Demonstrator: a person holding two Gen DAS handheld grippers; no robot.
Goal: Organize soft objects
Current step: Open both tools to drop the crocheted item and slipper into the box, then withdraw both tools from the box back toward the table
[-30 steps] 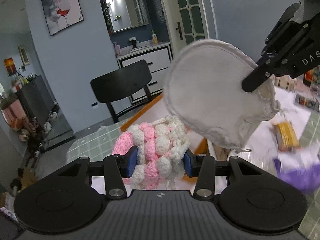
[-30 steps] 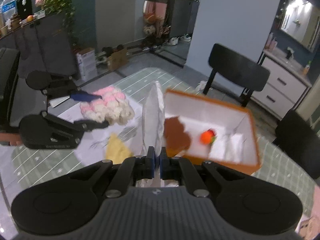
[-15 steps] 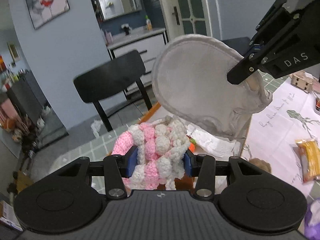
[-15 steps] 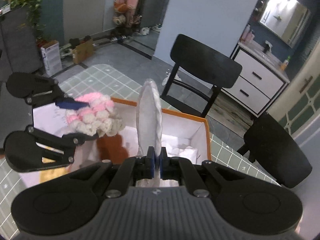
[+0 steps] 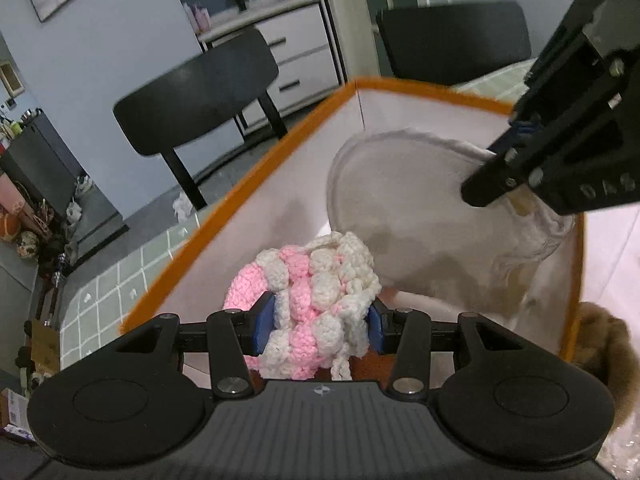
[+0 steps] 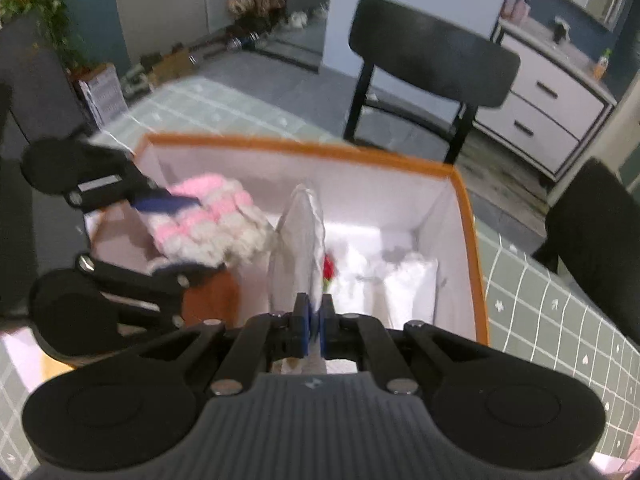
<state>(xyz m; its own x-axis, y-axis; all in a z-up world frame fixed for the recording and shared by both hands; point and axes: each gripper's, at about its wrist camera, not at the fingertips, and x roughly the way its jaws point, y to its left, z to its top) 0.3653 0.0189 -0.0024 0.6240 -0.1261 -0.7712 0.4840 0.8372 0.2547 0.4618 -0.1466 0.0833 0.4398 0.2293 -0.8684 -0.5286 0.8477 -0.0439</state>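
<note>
Both carries are nearly done: the left tool (image 5: 318,330) is clamped on the pink-and-white crochet piece (image 5: 316,280), the right tool (image 6: 314,318) pinches the white pad (image 6: 300,240), both above the orange-rimmed box (image 6: 464,216). Releasing remains; a brown plush (image 5: 608,344) waits outside, touching the box's counter-side wall.

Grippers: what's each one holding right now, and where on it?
Left gripper clamps the pink-and-white crochet piece across its middle. Right gripper pinches the white cloth pad at its edge.
</note>
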